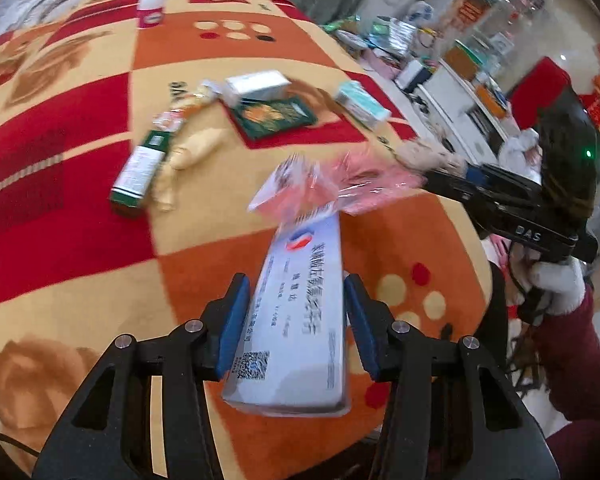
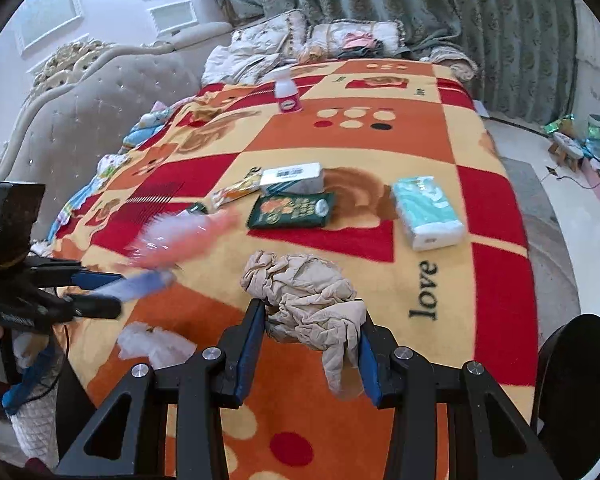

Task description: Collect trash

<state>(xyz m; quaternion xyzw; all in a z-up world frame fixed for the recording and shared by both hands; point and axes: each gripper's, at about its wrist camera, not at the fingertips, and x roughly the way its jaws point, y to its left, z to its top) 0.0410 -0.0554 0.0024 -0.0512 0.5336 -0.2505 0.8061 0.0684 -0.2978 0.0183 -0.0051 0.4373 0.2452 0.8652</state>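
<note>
My left gripper (image 1: 296,280) is shut on a long white and blue box (image 1: 296,320), held by its sides above the blanket. A pink plastic wrapper (image 1: 340,184) hangs blurred at the box's far end. My right gripper (image 2: 310,308) is shut on a crumpled beige wad (image 2: 300,280), part of which dangles by the right pad. In the right wrist view the left gripper (image 2: 100,292) shows at the left edge with its box and wrapper. In the left wrist view the right gripper (image 1: 440,184) reaches in from the right, in a white-gloved hand.
On the chequered blanket (image 1: 60,240) lie a green and white box (image 1: 138,172), a snack wrapper (image 1: 184,108), a white box (image 2: 292,178), a green pouch (image 2: 292,210), a tissue pack (image 2: 426,212) and a small bottle (image 2: 286,92). A white crumpled tissue (image 2: 152,344) lies near the bed's edge.
</note>
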